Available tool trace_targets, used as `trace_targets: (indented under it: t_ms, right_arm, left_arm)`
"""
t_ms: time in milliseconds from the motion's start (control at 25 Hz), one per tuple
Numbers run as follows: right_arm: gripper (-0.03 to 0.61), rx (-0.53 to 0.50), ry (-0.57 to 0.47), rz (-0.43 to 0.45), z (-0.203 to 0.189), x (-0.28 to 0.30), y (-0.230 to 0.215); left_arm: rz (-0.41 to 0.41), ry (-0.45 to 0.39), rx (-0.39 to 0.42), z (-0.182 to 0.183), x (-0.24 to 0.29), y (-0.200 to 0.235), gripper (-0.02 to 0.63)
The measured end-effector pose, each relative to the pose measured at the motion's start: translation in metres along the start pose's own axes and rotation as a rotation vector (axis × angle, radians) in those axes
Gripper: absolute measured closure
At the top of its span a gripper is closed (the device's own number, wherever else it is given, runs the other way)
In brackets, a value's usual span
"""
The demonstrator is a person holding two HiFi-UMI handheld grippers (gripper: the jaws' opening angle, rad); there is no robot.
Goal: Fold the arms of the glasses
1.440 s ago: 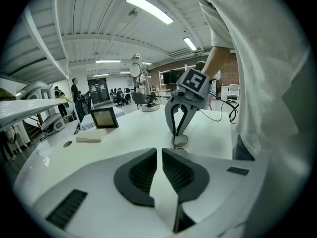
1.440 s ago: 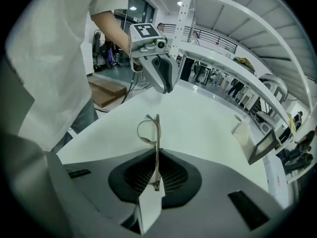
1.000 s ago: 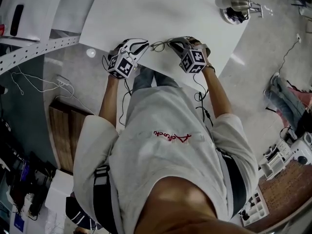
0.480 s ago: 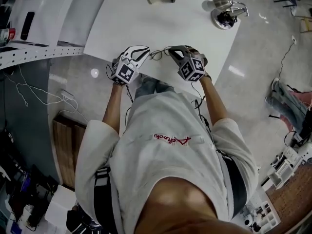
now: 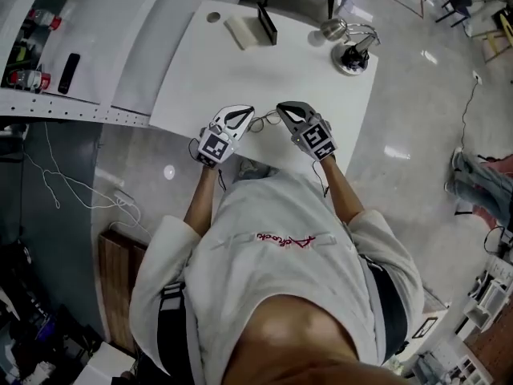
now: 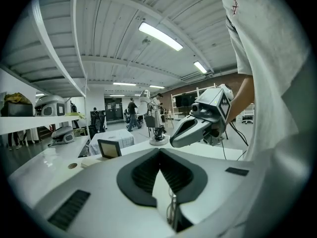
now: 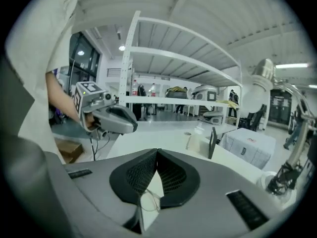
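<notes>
The left gripper [image 6: 159,151] has its jaws drawn narrow, having just been closing, and its ribbed black pads pinch a thin metal part of the glasses [image 7: 150,201] low in the gap between them. The right gripper [image 7: 157,151] is closed tight, its jaw tips meeting, with a wire-rimmed lens of the glasses caught between its pads. The two grippers point toward each other, the left one on the left and the right one on the right, with their tips near but apart. The glasses span the small gap between them, held up over the near edge of the white table [image 5: 240,70] rather than lying on it. Each gripper carries its cube with square markers at the back, toward the person's hands. The person's bare forearms run back from the grippers to a light short-sleeved shirt [image 5: 272,271] with red lettering. On the far side of the table a small dark upright panel [image 5: 266,25] stands beside a flat pale block [image 5: 240,32]. To their right, at the far right corner, a chrome desk lamp [image 5: 350,57] sits on a round base. A pale shiny floor [image 5: 417,119] spreads to the right of the table, and a long white shelf [image 5: 72,107] runs along the left.
</notes>
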State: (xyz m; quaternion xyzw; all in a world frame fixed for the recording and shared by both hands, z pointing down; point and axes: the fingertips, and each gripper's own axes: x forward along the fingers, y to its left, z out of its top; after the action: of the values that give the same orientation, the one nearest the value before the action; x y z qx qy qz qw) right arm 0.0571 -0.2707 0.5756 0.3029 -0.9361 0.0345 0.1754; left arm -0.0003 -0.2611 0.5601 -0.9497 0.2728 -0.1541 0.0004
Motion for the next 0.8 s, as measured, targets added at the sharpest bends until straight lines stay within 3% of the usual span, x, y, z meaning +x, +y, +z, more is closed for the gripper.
trace_targets:
  t_ms: [280,440,560,800]
  right_arm:
    - [0.543,0.268,-0.226,-0.096,0.022,-0.034,-0.026]
    - [0.543,0.370,-0.373,-0.062,0.035,-0.055,-0.022]
    - [0.543,0.381,-0.405,-0.046,0.038,-0.063,-0.012]
    - [0.543,0.302,-0.395,-0.011,0.045,-0.065,0.005]
  left_arm:
    - [0.019,-0.103,-0.130,0.026,0.008,-0.003,0.586]
    - [0.025,-0.168,-0.228,0.035,0.010,-0.019,0.586]
    - [0.044,-0.200,-0.300,0.036,0.006,-0.029,0.586]
    - [0.032,-0.231,-0.311,0.040,-0.001,-0.040,0.586]
